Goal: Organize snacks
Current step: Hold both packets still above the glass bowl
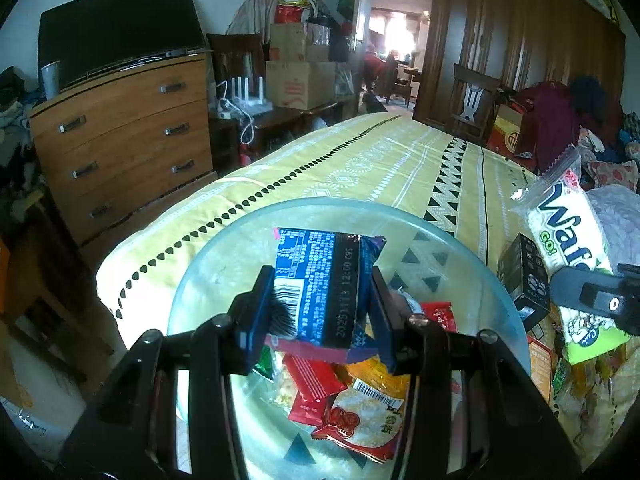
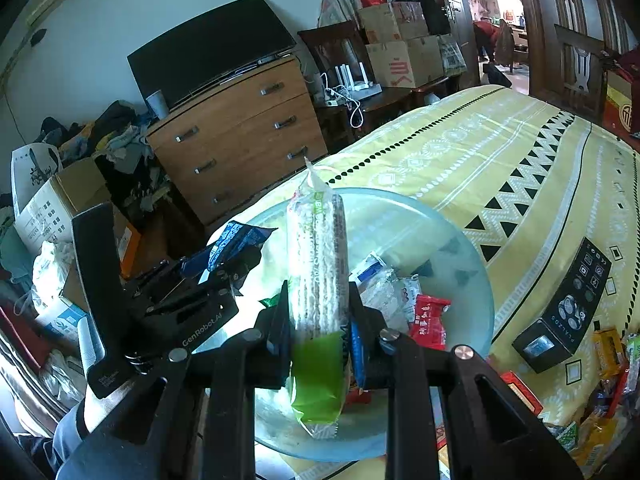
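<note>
Left wrist view: left gripper (image 1: 320, 292) squeezes blue packet (image 1: 320, 280), glass bowl (image 1: 200, 272) right under it. Right gripper (image 2: 318, 320) pinches wafer pack (image 2: 318, 264), long side pointing away, bowl below too.

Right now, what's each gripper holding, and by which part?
Left gripper: blue snack packet, clamped across its sides. Right gripper: wafer pack, gripped on its lower half.

dim room, blown-out doorway (image 1: 394, 28) glare (fisheye-bent, dark corners).
</note>
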A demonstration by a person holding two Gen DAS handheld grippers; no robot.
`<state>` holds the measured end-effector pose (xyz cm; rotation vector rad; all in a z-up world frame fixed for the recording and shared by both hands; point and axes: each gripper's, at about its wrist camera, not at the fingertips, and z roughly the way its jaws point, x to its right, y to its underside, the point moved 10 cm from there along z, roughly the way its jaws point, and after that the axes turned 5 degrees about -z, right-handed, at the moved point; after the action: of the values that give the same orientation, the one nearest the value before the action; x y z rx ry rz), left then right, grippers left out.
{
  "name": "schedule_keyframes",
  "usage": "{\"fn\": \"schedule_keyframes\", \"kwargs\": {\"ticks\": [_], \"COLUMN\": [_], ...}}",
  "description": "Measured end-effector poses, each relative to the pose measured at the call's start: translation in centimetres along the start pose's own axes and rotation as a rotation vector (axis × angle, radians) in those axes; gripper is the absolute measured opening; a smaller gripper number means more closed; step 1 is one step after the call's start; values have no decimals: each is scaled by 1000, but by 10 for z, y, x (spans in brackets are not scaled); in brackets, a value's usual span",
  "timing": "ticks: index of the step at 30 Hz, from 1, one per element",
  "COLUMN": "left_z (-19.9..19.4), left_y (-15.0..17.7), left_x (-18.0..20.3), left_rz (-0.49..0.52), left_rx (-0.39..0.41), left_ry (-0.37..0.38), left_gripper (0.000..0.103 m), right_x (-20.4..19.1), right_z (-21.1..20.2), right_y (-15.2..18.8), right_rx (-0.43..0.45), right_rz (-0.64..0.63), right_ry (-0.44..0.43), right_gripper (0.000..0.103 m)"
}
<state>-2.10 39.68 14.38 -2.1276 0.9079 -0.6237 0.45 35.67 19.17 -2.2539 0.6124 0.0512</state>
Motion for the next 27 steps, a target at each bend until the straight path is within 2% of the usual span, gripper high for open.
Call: {"fn": "schedule_keyframes", "kwargs": {"ticks": [27], "left_z": [3], "left_y": [-1], "left_x": [1], "left_rz": [6], "left_rx": [-11], "left_ry": [5], "left_gripper": [45], "right_x": [2], "right_z": [8], "right_y": [7], "right_rx": [-3], "right_rz": [1], "right_ry": [-1], "right_gripper": [26]}}
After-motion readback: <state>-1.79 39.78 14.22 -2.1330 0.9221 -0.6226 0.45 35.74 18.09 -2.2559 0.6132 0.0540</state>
